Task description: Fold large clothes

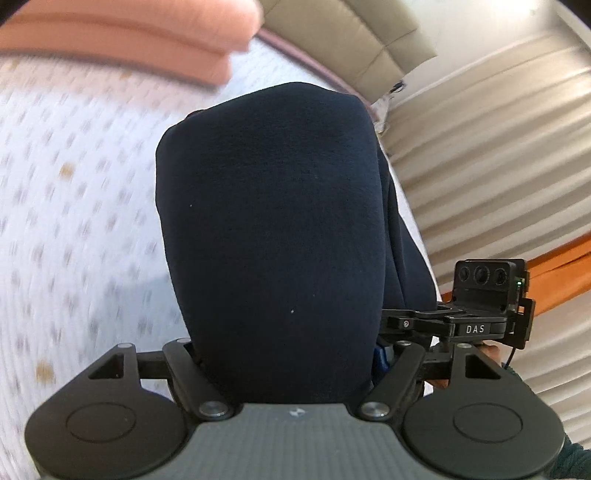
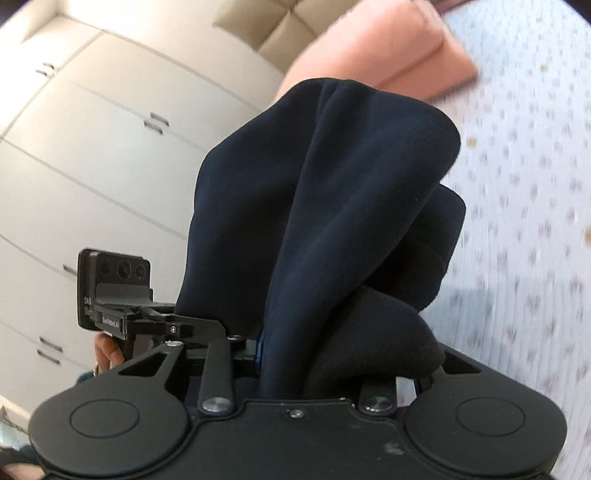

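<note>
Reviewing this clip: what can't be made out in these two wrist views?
- Left gripper fingertips: left wrist view, buried under the navy garment.
- Right gripper fingertips: right wrist view, covered by the same garment.
- Garment type: bunched folds only.
- Bedsheet print: motion-blurred.

Folded peach blanket (image 1: 122,33) lies on dotted bedsheet (image 1: 74,184), beside cream wardrobe (image 2: 92,166).

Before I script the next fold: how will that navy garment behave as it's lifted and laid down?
Probably floppy: the navy garment drapes in soft rolls over the left gripper and bunches in deep folds at the right gripper. It looks thick and fleecy, so likely not slippery and fairly weighty. Expect sagging between the grips rather than a flat sheet over the patterned bedspread.
</note>
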{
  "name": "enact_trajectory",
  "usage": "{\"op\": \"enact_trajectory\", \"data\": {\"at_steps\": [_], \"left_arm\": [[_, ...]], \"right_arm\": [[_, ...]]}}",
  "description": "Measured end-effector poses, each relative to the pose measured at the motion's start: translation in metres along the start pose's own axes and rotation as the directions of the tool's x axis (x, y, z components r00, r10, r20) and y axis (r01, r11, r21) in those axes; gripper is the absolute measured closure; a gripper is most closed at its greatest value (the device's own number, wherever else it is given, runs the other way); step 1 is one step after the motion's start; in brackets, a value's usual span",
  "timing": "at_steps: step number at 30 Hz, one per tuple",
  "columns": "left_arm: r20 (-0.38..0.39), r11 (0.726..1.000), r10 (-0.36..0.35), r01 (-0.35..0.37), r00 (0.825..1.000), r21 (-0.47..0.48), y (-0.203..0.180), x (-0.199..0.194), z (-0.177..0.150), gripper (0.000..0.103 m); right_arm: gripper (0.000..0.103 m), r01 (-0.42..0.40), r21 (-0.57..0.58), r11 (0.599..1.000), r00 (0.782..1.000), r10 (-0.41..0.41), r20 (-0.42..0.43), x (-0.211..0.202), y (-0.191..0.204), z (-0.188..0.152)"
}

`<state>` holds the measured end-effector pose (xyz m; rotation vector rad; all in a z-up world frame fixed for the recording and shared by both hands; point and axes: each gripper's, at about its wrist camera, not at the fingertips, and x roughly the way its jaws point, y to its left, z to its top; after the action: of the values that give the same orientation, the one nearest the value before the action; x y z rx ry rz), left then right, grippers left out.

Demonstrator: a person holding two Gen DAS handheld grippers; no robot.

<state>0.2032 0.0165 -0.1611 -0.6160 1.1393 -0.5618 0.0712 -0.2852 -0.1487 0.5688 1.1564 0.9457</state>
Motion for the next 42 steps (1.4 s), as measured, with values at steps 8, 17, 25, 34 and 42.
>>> {"op": "enact_trajectory", "data": {"at_steps": [8,17,25,34,42], "left_arm": [[0.031,0.993,0.103,-0.101,0.994,-0.056,0.078,0.059,0.007,0.027],[0.058,0.994,0.099,-0.097,0.993,-0.045,0.104,0.047,-0.013,0.010],[-0.005,0.975,0.217,-0.217,0.976,0.054,0.081,0.045,-0.060,0.000],[0.015,0.893,0.405,-0.399,0.914,0.206,0.035,0.033,-0.107,0.000],[0.078,0.708,0.660,-0.654,0.747,0.265,-0.030,0.006,-0.115,0.002]], "right_arm": [[0.065,0.159,-0.071,0.985,0.987,-0.157,0.034,0.049,-0.046,0.013],[0.032,0.412,-0.178,0.894,0.909,-0.416,0.015,0.052,-0.097,0.026],[0.004,0.425,-0.239,0.873,0.905,-0.420,0.072,0.037,-0.036,-0.021],[0.000,0.575,-0.155,0.804,0.816,-0.577,0.032,0.017,-0.080,-0.059],[0.002,0.708,-0.146,0.691,0.698,-0.716,0.001,-0.023,-0.020,-0.059]]}}
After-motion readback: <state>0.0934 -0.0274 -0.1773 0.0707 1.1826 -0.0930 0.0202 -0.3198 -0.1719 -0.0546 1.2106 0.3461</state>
